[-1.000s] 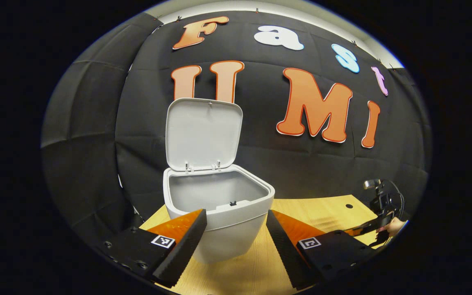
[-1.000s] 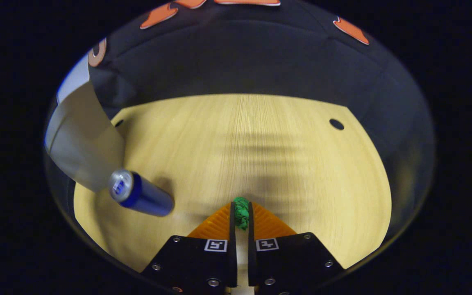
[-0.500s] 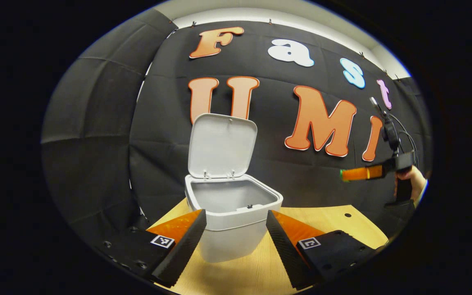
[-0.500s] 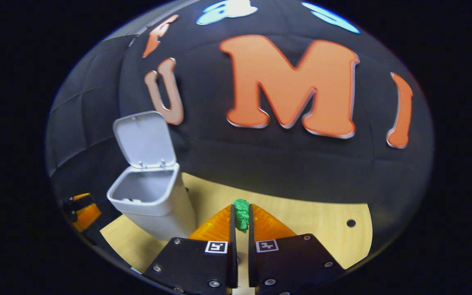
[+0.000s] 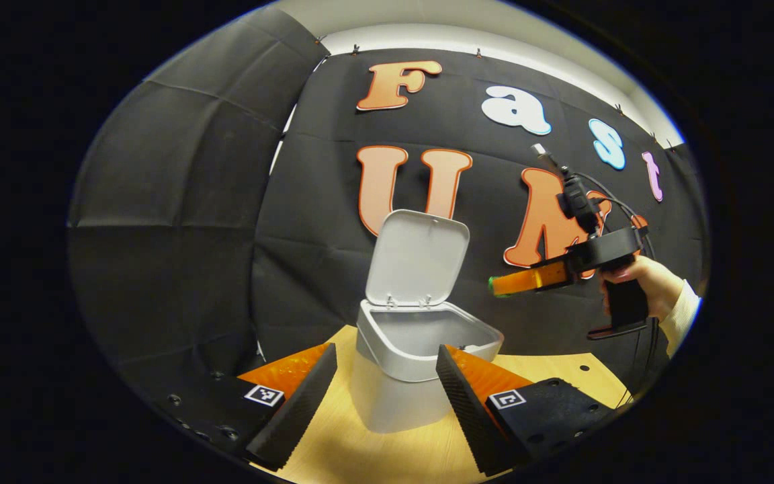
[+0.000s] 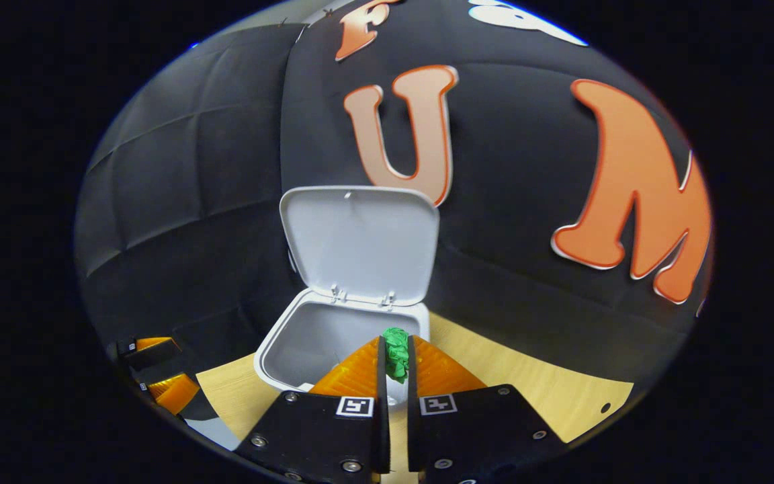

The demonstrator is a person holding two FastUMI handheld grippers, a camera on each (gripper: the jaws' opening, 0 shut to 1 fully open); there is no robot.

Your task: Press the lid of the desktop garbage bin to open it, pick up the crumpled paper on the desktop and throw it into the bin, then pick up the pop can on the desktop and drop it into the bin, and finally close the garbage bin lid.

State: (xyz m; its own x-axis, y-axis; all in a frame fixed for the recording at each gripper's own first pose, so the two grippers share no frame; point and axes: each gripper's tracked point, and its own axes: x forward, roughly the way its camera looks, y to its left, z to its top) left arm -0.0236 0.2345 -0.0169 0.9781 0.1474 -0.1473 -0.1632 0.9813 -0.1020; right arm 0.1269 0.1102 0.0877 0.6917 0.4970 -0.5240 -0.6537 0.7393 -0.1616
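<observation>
The white desktop bin (image 5: 400, 396) (image 6: 293, 343) stands on the wooden desk with its lid (image 5: 417, 259) (image 6: 360, 245) raised upright. My right gripper (image 6: 396, 353) is shut on the green crumpled paper (image 6: 396, 351), and it hovers at the near right edge of the bin's mouth. In the left gripper view that same gripper (image 5: 494, 286) comes in from the right, above the bin and a little to its right, with the green paper (image 5: 492, 286) at its tip and a hand (image 5: 649, 286) holding it. My left gripper (image 5: 387, 376) stands open low in front of the bin, holding nothing.
The wooden desk (image 5: 548, 370) (image 6: 528, 396) runs right of the bin, with small round holes (image 5: 582, 368) near its far edge. The black cloth wall stands close behind the bin. The left gripper (image 6: 158, 383) sits low at the left in the right gripper view.
My right gripper has lifted the green paper off the desk and swung left to the bin's mouth. My left gripper has drawn back from the bin and stayed open.
</observation>
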